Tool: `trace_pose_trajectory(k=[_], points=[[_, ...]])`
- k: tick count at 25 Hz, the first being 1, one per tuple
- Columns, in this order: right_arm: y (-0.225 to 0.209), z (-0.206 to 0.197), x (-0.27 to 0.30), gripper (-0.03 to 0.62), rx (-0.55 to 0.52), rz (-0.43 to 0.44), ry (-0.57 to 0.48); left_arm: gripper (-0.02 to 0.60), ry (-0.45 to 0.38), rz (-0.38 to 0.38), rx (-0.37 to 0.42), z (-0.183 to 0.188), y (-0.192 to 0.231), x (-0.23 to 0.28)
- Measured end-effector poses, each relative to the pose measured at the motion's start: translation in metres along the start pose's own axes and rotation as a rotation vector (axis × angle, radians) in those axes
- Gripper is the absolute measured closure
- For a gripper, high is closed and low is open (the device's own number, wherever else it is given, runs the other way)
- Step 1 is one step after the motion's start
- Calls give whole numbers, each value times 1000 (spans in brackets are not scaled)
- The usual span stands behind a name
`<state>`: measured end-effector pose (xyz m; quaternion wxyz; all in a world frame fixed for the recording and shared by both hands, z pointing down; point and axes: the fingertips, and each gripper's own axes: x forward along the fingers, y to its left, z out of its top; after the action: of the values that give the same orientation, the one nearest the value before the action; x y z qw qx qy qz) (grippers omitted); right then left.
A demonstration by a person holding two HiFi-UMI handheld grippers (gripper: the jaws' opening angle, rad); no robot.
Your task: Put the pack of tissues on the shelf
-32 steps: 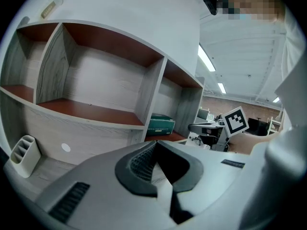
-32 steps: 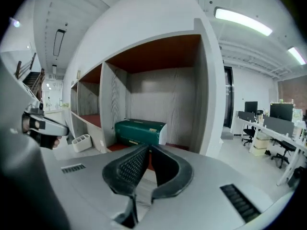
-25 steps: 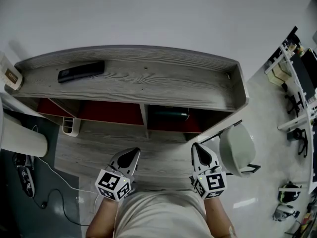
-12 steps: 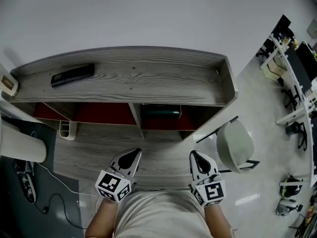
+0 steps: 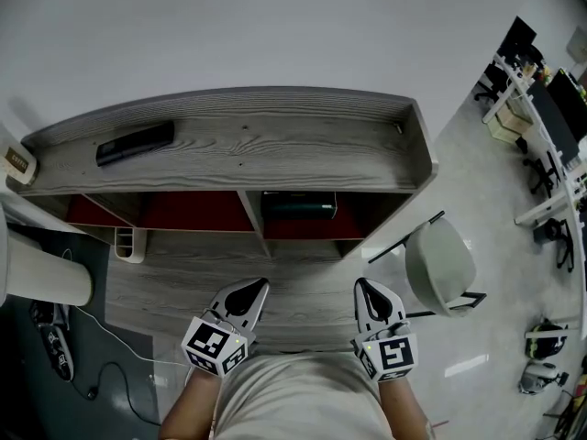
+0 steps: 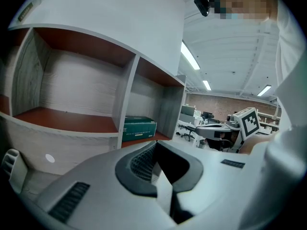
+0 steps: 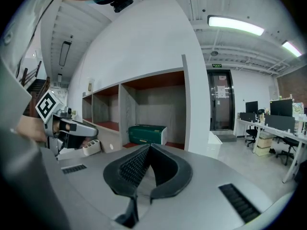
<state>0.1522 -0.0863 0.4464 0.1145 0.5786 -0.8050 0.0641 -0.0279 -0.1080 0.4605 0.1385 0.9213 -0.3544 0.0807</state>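
Observation:
The pack of tissues (image 5: 299, 206) is a dark green box lying in the right compartment of the grey shelf unit (image 5: 248, 149). It also shows in the left gripper view (image 6: 139, 128) and the right gripper view (image 7: 147, 133). My left gripper (image 5: 260, 286) and right gripper (image 5: 362, 285) hang side by side close to my body, over the low grey board in front of the shelf. Both point toward the shelf and stand well short of it. Each is shut with nothing between its jaws, as seen at the left gripper (image 6: 156, 145) and the right gripper (image 7: 147, 147).
A black flat object (image 5: 135, 142) lies on the shelf's top at the left. A white holder (image 5: 129, 242) stands below the left compartment. A pale green chair (image 5: 440, 269) stands at the right, a white cylinder (image 5: 46, 278) and floor cables at the left.
The head view has drifted a little, so the shelf sits slightly further left in the picture. Both grippers stay shut and empty in about the same place.

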Motion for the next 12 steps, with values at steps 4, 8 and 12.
trace_pose_trajectory(k=[4, 8, 12], points=[[-2, -1, 0, 568, 7, -13, -5, 568, 8, -5, 7, 0, 0, -2], [-3, -4, 1, 568, 20, -21, 0, 568, 3, 0, 9, 1, 2, -4], [2, -4, 4, 568, 16, -11, 3, 568, 8, 3, 4, -1, 4, -6]])
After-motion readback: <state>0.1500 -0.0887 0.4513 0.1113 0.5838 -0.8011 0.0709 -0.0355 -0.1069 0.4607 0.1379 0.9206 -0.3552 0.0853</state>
